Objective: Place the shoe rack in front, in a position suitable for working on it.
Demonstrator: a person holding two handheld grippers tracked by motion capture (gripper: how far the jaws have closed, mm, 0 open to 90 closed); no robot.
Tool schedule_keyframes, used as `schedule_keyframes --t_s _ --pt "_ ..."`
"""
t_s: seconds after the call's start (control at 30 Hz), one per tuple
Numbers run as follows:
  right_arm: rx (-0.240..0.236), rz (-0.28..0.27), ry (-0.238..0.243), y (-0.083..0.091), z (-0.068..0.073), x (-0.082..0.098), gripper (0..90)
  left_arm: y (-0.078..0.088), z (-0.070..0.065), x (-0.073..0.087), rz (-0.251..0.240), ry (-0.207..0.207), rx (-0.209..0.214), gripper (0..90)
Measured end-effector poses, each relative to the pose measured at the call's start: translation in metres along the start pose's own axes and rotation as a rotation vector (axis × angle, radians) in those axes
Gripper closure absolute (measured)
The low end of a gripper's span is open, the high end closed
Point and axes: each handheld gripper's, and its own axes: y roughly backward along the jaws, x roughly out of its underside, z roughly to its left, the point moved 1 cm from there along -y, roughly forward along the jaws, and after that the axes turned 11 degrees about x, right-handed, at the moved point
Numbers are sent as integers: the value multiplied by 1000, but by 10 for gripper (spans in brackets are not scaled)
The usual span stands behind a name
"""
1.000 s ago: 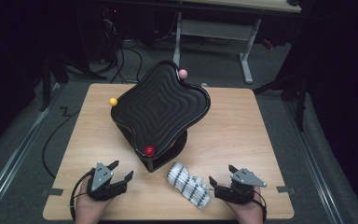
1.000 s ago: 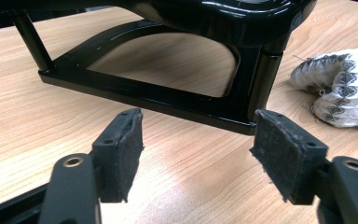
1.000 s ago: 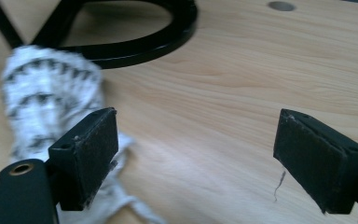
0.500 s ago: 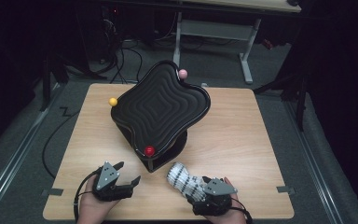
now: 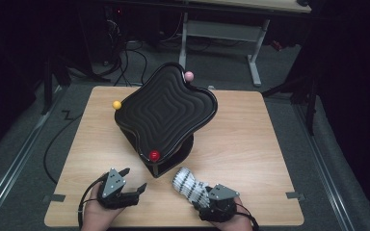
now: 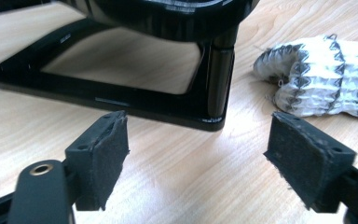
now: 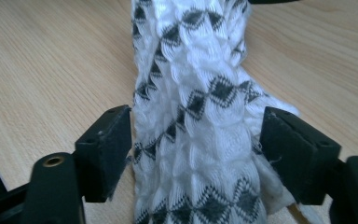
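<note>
I am holding my right gripper [image 5: 203, 195] low over the near edge of the wooden table [image 5: 250, 144], my hand behind it at the bottom of the high view, jaws pointing away from me and slightly left. Its jaws have just been closing, and the white cloth with black diamonds [image 7: 200, 126] is lying between them: in the right gripper view the left pad is brushing the fabric and the right pad is meeting its frayed edge, though I cannot tell that they are pressing yet. The cloth is stretching forward from my jaws toward the black wavy tray [image 5: 166, 108].

My left gripper [image 5: 130, 182] is resting beside it, jaws spread wide with nothing between them, aiming at the tray's black stand [image 6: 121, 95]. The left gripper view is revealing the stand's open frame and the cloth off to the right.

I am reading no writing anywhere.

From above, a red ball [image 5: 154, 155] is sitting on the tray's near corner, just ahead of both grippers.
</note>
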Motion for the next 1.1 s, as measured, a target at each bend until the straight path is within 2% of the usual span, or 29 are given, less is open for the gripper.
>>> schedule_keyframes --t_s 0.07,0.23,0.27,0.3,0.33,0.37,0.4,0.47,0.6,0.67,0.7,0.73,0.83,0.93,1.0,1.03,1.07,1.1 --pt "2 6 6 -1 0 1 318 0 0 0 20 20 8 235" --pt "0 0 6 0 -1 2 390 0 0 1 21 26 7 245" --pt "-16 -11 4 0 -1 3 441 -1 0 1 26 32 10 243" --pt "-16 -11 4 0 -1 3 441 -1 0 1 26 32 10 243" --pt "-20 -16 3 0 -2 4 521 -1 0 1 25 33 9 245" --pt "-20 -16 3 0 -2 4 521 -2 0 2 26 33 10 245" --pt "-27 -17 7 1 -3 4 605 -2 1 3 31 32 8 249" --pt "-32 -18 7 2 -2 4 661 -3 1 3 34 32 6 252" --pt "-17 -40 12 6 -2 2 725 -2 2 4 33 36 3 264" --pt "-9 -55 4 8 -4 1 727 -2 2 4 30 38 5 270" --pt "3 -68 -6 11 -6 0 727 -2 2 4 30 38 5 270" --pt "35 -98 -32 18 -15 -1 727 -2 2 4 29 39 6 273" --pt "75 -128 -88 27 -31 1 727 -2 2 4 28 40 8 277" --pt "142 -152 -143 40 -54 7 726 -1 2 4 24 57 16 288" --pt "198 -157 -156 48 -65 11 726 0 3 3 18 60 14 291" --pt "198 -157 -156 48 -65 11 726 0 3 3 18 60 14 292" --pt "266 -159 -175 59 -81 17 726 0 3 3 17 62 13 294" --pt "301 -155 -184 63 -88 21 725 0 3 3 18 62 13 294"
